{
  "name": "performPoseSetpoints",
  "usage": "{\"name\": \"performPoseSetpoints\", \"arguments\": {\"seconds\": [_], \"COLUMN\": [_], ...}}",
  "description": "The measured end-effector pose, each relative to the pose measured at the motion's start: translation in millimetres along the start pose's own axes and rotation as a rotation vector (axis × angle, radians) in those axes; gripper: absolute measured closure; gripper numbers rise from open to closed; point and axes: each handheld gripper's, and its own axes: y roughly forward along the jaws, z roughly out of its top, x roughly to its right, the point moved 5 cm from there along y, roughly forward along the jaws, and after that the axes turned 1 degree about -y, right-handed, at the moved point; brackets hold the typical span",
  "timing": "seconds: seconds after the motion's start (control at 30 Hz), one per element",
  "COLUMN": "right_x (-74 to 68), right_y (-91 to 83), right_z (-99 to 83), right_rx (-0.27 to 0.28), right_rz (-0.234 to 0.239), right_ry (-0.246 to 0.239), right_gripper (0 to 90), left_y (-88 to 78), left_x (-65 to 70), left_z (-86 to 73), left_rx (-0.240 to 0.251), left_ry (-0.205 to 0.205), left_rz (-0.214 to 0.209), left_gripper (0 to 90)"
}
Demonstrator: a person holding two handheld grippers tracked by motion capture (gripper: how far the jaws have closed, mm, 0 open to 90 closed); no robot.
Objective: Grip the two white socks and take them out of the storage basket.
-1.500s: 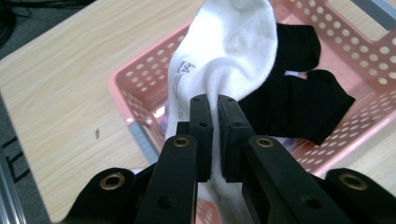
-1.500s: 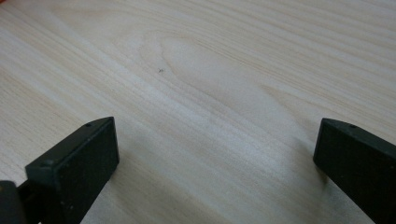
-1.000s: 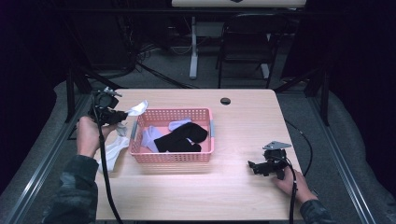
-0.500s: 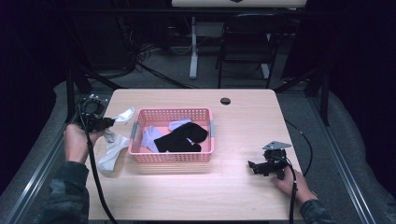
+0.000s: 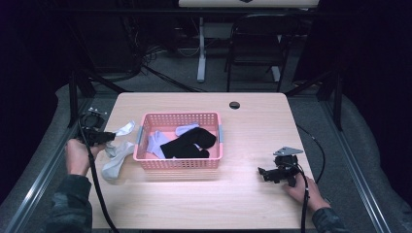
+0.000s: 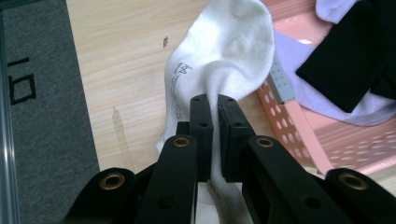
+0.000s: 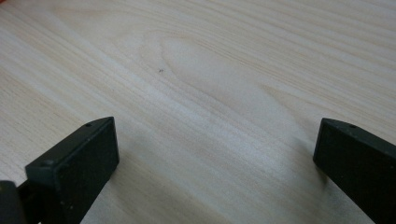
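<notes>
A pink basket (image 5: pixel 180 161) sits left of the table's middle with a black sock (image 5: pixel 187 144) and pale socks (image 5: pixel 156 142) inside. My left gripper (image 5: pixel 108 136) is at the table's left edge, shut on a white sock (image 6: pixel 229 51) that drapes toward the basket's left wall (image 6: pixel 299 135). A second white sock (image 5: pixel 114 162) lies on the table beside the left hand. My right gripper (image 5: pixel 264 173) rests low at the front right, and its jaws stand wide open over bare wood (image 7: pixel 210 107).
A round black grommet (image 5: pixel 234 105) sits near the table's far edge. A chair and table legs stand behind the table on the dark floor. Grey mat and a metal rail (image 6: pixel 4 121) run along the table's left side.
My left gripper has moved left and down toward the table's left edge, carrying the white sock away from the basket. The right gripper has stayed put.
</notes>
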Motion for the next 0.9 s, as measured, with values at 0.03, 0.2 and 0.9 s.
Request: {"name": "performPoseSetpoints", "arguments": {"seconds": [0.03, 0.2, 0.9], "right_x": [0.0, -0.1, -0.1], "right_y": [0.0, -0.1, -0.1], "right_z": [0.0, -0.1, -0.1], "right_rx": [0.0, 0.0, 0.0], "right_rz": [0.0, -0.002, -0.002], "right_ry": [0.0, 0.002, 0.002], "right_gripper": [0.0, 0.0, 0.0], "left_y": [2.0, 12.7, 62.2], "left_x": [-0.6, -2.3, -14.6], "left_z": [-1.0, -7.1, -19.7], "left_rx": [-0.001, -0.023, -0.093], "left_ry": [-0.003, -0.024, -0.155], "left_rz": [-0.001, -0.017, -0.072], "left_gripper": [85.5, 85.5, 85.0]}}
